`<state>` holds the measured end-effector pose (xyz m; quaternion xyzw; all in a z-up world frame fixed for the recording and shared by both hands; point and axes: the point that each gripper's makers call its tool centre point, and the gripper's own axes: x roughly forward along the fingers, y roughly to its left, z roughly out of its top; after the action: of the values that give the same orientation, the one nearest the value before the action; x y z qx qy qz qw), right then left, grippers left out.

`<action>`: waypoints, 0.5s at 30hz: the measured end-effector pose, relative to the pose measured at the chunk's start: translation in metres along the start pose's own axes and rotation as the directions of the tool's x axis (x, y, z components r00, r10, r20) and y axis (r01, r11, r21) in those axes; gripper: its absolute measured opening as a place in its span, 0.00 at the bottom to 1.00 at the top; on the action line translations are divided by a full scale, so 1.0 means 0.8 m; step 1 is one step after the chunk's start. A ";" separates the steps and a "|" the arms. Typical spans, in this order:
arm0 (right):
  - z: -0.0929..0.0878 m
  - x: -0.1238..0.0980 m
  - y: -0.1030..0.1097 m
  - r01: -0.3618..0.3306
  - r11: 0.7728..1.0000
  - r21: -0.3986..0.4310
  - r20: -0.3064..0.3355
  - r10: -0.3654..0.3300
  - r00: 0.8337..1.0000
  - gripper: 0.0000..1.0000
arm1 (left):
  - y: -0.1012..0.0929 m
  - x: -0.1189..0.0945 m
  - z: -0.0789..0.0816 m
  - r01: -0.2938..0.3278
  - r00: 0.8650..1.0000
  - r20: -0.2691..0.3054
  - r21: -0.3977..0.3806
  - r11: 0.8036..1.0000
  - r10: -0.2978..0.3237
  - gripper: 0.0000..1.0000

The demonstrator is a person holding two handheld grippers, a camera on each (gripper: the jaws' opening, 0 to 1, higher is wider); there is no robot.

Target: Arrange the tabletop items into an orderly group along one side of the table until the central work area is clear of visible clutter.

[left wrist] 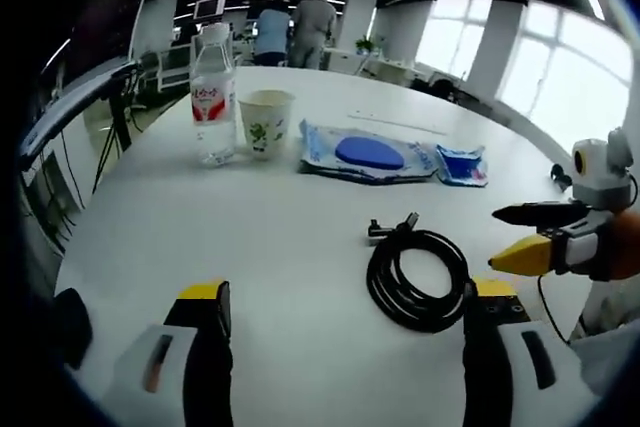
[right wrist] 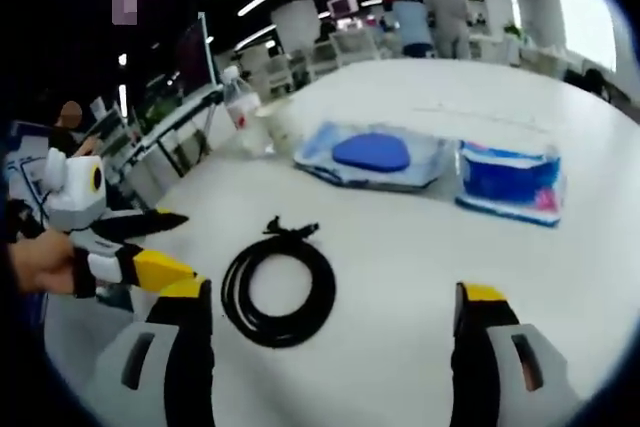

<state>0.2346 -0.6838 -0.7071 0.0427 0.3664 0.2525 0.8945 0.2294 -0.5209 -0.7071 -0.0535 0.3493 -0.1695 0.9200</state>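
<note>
Grippers [left wrist: 345, 319] apart, one cable [left wrist: 416, 278]

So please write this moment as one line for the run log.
left claw: open, empty | right claw: open, empty | coiled black cable: mid-table, ungrasped | water bottle, paper cup: grouped at far side

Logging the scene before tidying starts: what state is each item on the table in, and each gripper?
water bottle: upright, cap on
paper cup: upright, open top, beside the bottle
wet-wipes pack: lying flat, lid closed
tissue packet: lying flat, apart from the wipes pack
black cable: coiled, lying loose, ungrasped
left gripper: open, empty
right gripper: open, empty
</note>
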 end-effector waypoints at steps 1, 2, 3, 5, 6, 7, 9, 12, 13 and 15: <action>-0.001 0.002 -0.003 0.004 1.000 -0.003 -0.006 -0.004 1.000 0.98 | 0.000 0.001 0.000 -0.002 1.000 -0.001 0.001 1.000 0.002 0.96; -0.001 0.003 -0.006 0.009 1.000 -0.004 -0.010 -0.009 1.000 0.98 | 0.001 0.003 0.000 -0.006 1.000 -0.004 0.002 1.000 0.006 0.96; -0.001 0.004 -0.009 0.017 1.000 -0.004 -0.013 -0.017 1.000 0.97 | 0.001 0.006 -0.001 -0.010 1.000 -0.012 0.005 1.000 0.010 0.95; 0.001 0.006 -0.014 0.028 1.000 -0.005 -0.011 -0.028 1.000 0.96 | 0.000 0.012 -0.002 -0.016 0.999 -0.028 0.017 1.000 0.017 0.92; 0.002 0.007 -0.016 0.032 0.999 -0.007 -0.012 -0.032 0.999 0.96 | 0.002 0.017 -0.005 -0.023 0.999 -0.041 0.020 1.000 0.024 0.91; 0.002 0.009 -0.017 0.034 0.999 -0.008 -0.015 -0.034 0.999 0.95 | 0.001 0.020 -0.004 -0.024 0.999 -0.035 0.015 1.000 0.024 0.92; 0.000 0.013 -0.019 0.043 0.999 -0.020 -0.025 -0.044 0.999 0.95 | -0.002 0.026 -0.003 -0.026 0.999 -0.039 0.001 1.000 0.026 0.92; -0.003 0.019 -0.022 0.063 0.997 -0.048 -0.040 -0.065 0.997 0.92 | -0.007 0.036 -0.001 -0.033 0.998 -0.049 0.018 0.999 0.034 0.92; -0.004 0.021 -0.023 0.067 0.996 -0.053 -0.039 -0.069 0.997 0.91 | -0.009 0.039 -0.001 -0.036 0.998 -0.052 0.023 0.999 0.037 0.92; -0.006 0.025 -0.023 0.071 0.996 -0.060 -0.049 -0.074 0.996 0.91 | -0.009 0.046 0.001 -0.047 0.997 -0.063 0.028 0.998 0.049 0.91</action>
<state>0.2513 -0.6907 -0.7285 -0.0031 0.3830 0.2314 0.8943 0.2533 -0.5407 -0.7280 -0.0274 0.3772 -0.1535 0.9129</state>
